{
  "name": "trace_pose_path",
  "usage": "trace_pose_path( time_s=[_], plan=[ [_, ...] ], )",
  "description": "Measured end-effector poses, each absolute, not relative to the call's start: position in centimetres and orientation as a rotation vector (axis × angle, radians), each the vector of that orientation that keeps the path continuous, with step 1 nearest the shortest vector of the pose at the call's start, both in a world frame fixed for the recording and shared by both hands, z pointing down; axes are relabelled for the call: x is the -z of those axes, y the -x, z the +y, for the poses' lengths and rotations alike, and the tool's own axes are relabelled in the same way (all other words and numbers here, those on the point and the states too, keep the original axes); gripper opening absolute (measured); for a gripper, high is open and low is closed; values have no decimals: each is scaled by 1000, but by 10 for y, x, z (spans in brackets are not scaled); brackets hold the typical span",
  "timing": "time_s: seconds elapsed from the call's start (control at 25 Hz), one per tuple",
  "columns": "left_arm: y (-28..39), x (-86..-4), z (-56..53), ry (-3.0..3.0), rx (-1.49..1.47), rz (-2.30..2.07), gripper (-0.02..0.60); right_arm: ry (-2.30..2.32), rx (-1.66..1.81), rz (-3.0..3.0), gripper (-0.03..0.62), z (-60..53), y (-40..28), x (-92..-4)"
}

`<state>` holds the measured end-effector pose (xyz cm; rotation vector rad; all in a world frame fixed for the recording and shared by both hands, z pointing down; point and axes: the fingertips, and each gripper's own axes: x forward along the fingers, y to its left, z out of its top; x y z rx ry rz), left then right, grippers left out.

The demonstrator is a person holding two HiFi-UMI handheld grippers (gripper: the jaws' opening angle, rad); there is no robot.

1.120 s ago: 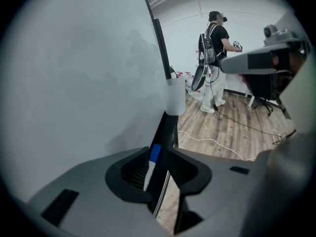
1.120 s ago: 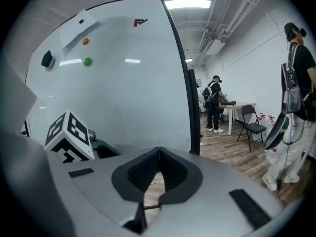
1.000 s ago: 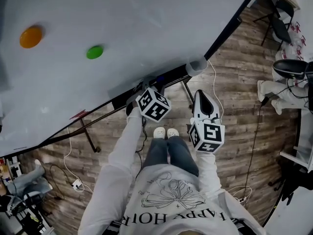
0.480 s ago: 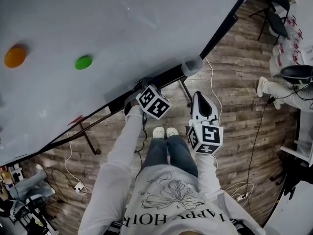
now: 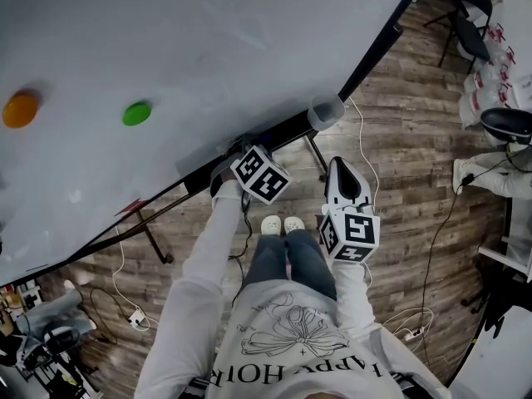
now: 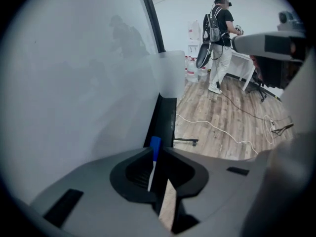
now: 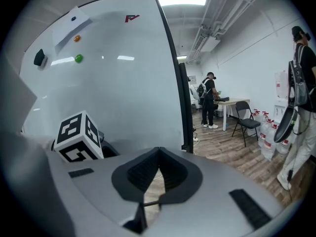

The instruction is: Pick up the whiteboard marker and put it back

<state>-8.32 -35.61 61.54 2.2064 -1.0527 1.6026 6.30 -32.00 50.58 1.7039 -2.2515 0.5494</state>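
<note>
Whiteboard marker (image 6: 152, 169) clamped between the left tongs (image 6: 159, 152) — right tongs (image 7: 158, 151) closed, empty.

The whiteboard (image 5: 208, 48) walls off everything left of your left claw (image 6: 157, 152), which is closed on the whiteboard marker (image 6: 155, 145) close to the board's lower edge. The black frame rail (image 6: 165, 116) runs straight ahead of it, with a translucent cup (image 6: 168, 74) at its far corner. A green magnet (image 5: 136, 112) and an orange magnet (image 5: 18, 108) sit well up the board. Right of the rail the wood floor (image 6: 197, 102) lies open, crossed by a white cable (image 6: 213, 127). Your right claw (image 7: 158, 152), closed on nothing, hangs in free air beside the board.
</note>
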Motion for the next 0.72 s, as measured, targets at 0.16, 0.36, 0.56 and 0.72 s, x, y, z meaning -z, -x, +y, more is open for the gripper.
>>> trace_pose_path(
  time_s=[0.16,0.36,0.56,0.72],
  plan=[
    [83,-616,-355,-2205,-1611,-1047,54,-1697,-552,-2255,3,-324,-64,-507],
    [90,-619,-359,-2195,-1641,-1088,55,-1685,-559,-2260,3,-324,-59,-509],
    [89,-620,-359,-2181,-1645,-1115,55,-1684,-571,-2261,3,-323,-61,-510],
    [87,-616,-363,-2147,-1673,-1162,54,-1686,-579,-2258,3,-322,-65,-512]
  ],
)
